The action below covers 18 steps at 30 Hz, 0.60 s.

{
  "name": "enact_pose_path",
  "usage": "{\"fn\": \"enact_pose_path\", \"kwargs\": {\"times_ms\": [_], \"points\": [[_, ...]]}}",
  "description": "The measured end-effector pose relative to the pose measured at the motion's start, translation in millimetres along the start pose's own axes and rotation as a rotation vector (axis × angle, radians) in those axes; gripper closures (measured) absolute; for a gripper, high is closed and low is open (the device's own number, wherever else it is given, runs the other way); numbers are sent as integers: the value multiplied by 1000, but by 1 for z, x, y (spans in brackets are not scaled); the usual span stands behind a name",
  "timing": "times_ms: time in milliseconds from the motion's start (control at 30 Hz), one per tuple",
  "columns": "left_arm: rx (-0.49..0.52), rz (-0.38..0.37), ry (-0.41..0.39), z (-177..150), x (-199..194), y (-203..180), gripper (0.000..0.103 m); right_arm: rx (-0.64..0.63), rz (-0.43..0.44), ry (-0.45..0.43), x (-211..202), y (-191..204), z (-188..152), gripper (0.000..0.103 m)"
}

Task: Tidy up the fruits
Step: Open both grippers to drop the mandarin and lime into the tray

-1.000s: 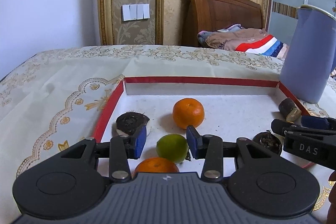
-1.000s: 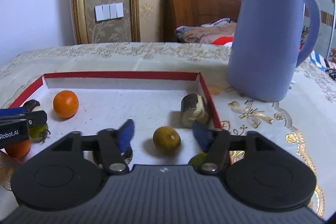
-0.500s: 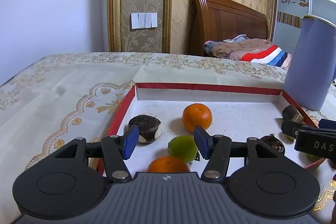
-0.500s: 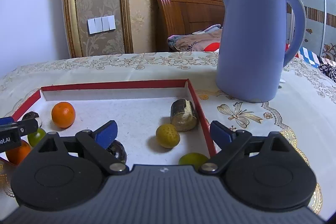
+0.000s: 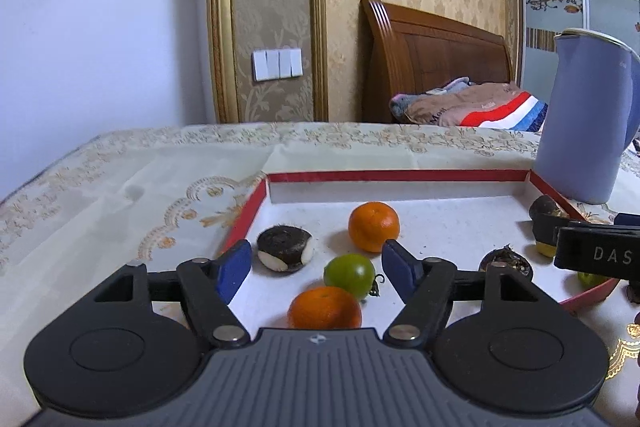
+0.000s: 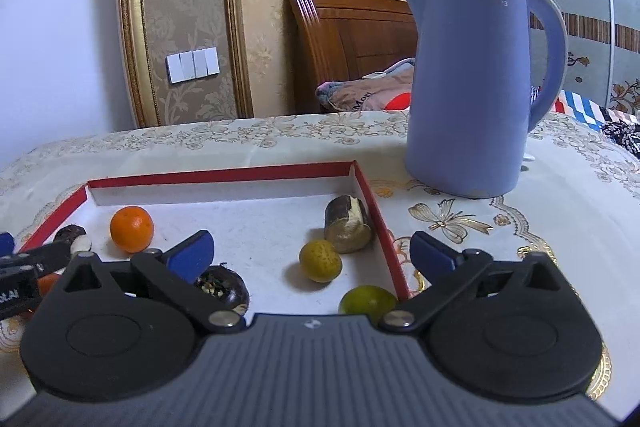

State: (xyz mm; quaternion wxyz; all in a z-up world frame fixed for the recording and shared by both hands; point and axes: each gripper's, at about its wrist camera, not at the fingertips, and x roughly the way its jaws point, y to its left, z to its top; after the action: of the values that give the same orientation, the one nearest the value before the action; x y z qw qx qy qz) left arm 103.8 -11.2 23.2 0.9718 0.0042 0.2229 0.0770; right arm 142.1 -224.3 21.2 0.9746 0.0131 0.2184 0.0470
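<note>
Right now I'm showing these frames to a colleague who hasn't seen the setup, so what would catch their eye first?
Probably the red-rimmed tray on the embroidered tablecloth, with bright fruit on its white floor: two oranges, the far orange and the near orange, with a green citrus between them. Next, the tall blue kettle standing just outside the tray's right edge. Both grippers' blue-tipped jaws are opening, empty.

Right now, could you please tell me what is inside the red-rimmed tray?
The red-rimmed tray holds two oranges, a green citrus, a yellowish citrus, dark-skinned pieces and a cut chunk. The gripper bodies hide its near edge.
</note>
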Motion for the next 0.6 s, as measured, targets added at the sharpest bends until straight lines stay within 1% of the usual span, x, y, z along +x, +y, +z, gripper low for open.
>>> {"fn": "enact_pose_path", "kwargs": {"times_ms": [200, 600], "points": [[-12, -24, 18, -3, -5, 0, 31, 2, 5, 11, -3, 1, -3, 0], [-50, -58, 29, -15, -24, 8, 31, 5, 48, 19, -23, 3, -12, 0]]}}
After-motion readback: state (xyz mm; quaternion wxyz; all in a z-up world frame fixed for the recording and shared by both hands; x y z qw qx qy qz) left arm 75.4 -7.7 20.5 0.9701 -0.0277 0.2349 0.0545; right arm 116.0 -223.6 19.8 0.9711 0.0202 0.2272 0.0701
